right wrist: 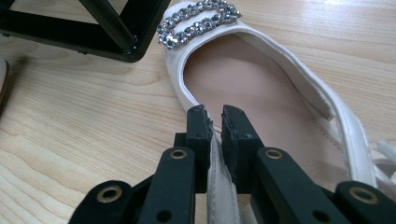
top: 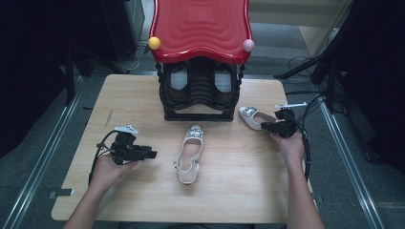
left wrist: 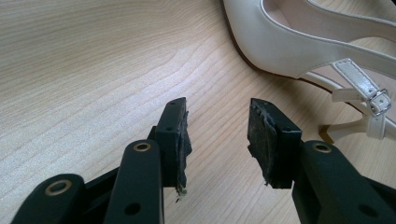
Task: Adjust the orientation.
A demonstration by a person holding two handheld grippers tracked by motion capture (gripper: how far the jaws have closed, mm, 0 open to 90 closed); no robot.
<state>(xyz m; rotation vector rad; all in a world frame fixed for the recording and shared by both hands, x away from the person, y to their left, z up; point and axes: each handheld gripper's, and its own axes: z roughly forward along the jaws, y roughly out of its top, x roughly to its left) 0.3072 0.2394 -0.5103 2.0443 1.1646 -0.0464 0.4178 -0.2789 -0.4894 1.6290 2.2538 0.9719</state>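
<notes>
A white heeled shoe (top: 190,151) with a jewelled buckle lies at the table's middle, toe away from me. Its side, strap and heel (left wrist: 327,46) appear in the left gripper view, up and to the right of the jaws. My left gripper (top: 152,154) rests left of it, jaws open with nothing between them (left wrist: 218,135). A second matching shoe (top: 252,117) lies right of the black rack. My right gripper (top: 265,127) is shut on that shoe's side wall (right wrist: 215,140); the white edge runs between the pads, and the crystal buckle (right wrist: 198,21) lies ahead.
A black shoe rack (top: 199,93) with a red wavy roof (top: 200,26) stands at the back centre, holding dark shoes; its base corner (right wrist: 126,46) lies near the right shoe's toe. The wooden table (top: 143,200) has bare room at the front and left.
</notes>
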